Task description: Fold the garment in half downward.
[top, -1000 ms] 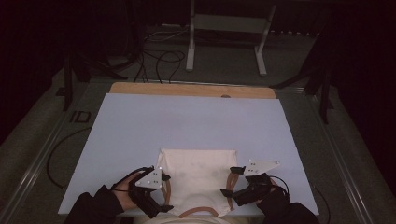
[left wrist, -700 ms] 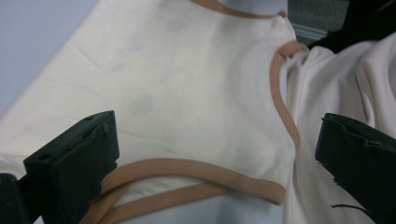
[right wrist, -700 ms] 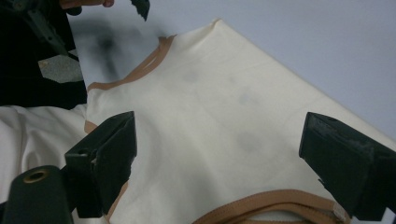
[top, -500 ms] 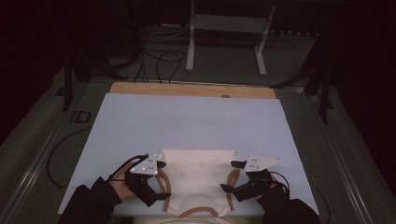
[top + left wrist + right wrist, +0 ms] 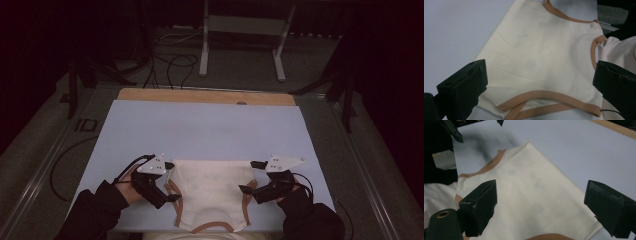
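Cream cotton garment with tan trim (image 5: 210, 192) lies flat — its near hem cut off by the worktop (image 5: 210, 130) edge; left gripper (image 5: 170, 182) and right gripper (image 5: 248, 177) flank it, jaws spread wide, empty.

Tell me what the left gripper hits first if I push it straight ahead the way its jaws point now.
Most likely the cream garment: the left gripper has its jaws wide open, pointing at the tan-trimmed edge lying flat on the table. Its height above the cloth is unclear.

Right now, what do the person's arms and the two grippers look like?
Both forearms wear dark sleeves. The left gripper and right gripper are black, each topped by a pale grey three-cornered plate and trailing a black cable. Their jaws are blocky and black.
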